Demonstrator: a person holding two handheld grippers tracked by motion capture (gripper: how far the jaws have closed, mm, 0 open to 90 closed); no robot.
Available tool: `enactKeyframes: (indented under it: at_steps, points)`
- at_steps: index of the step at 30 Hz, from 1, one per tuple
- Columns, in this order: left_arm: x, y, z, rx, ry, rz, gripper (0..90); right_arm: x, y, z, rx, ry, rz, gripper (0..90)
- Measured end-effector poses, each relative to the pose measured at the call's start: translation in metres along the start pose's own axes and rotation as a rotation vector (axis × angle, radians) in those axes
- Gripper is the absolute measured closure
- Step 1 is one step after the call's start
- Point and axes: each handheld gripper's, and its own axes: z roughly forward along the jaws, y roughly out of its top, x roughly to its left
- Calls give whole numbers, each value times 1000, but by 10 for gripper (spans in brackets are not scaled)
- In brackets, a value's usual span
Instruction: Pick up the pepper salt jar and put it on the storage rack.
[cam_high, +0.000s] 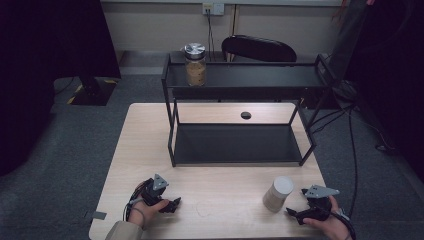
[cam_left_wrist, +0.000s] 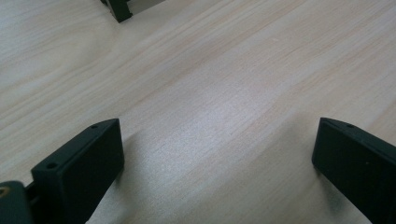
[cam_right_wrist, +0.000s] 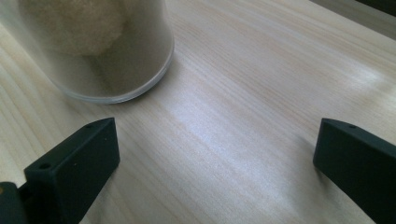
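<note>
A pale wooden desk (cam_high: 215, 200) carries a black metal two-tier rack (cam_high: 240, 145) that is set across its far half, the rack's lower tray lying empty and its upper shelf bearing a glass jar with a silver lid and tan contents (cam_high: 195, 65) at the left end. A small dark hole (cam_high: 245, 115) is seen in the desk behind the rack. A dark chair (cam_high: 259, 49) stands beyond the far edge.

Near the desk's front right corner stands a cylindrical clear container with a white lid and pale filling (cam_high: 278, 193), upright and free. The right gripper (cam_high: 300, 214) is held just beside it, toward the front edge, with its jaws wide apart and nothing between them; in the right gripper view the container (cam_right_wrist: 93, 46) sits ahead and off to one side of the gap. The left gripper (cam_high: 172, 205) rests near the front left corner, jaws likewise spread over bare wood.

The grasp would be best made by the jaws being swung until the container is centred between them, then closed low on its wall. The rack's front rail stands in the path to either shelf and should be cleared.
</note>
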Motion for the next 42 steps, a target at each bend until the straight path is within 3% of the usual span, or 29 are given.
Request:
enactKeyframes:
  at_steps: [8,15,19,24,33,38,42]
  points:
    - [1,-5,1,-17,-4,3,0,-4,8,-5,30,31,-24,10]
    - [1,-9,1,-36,-6,5,0,0,15,-11,2,55,-55,6]
    - [1,-11,1,-43,-6,3,0,2,19,-14,-24,86,-59,7]
    - [1,-12,1,-50,-6,5,0,1,23,-16,-73,133,-21,7]
    - [1,-13,1,-51,-6,5,0,5,32,-18,-161,174,-3,5]
    - [1,-12,1,-51,-6,5,0,4,36,-13,-195,184,9,75]
    - [1,-12,1,-51,-5,5,0,4,41,-8,-201,187,-25,147]
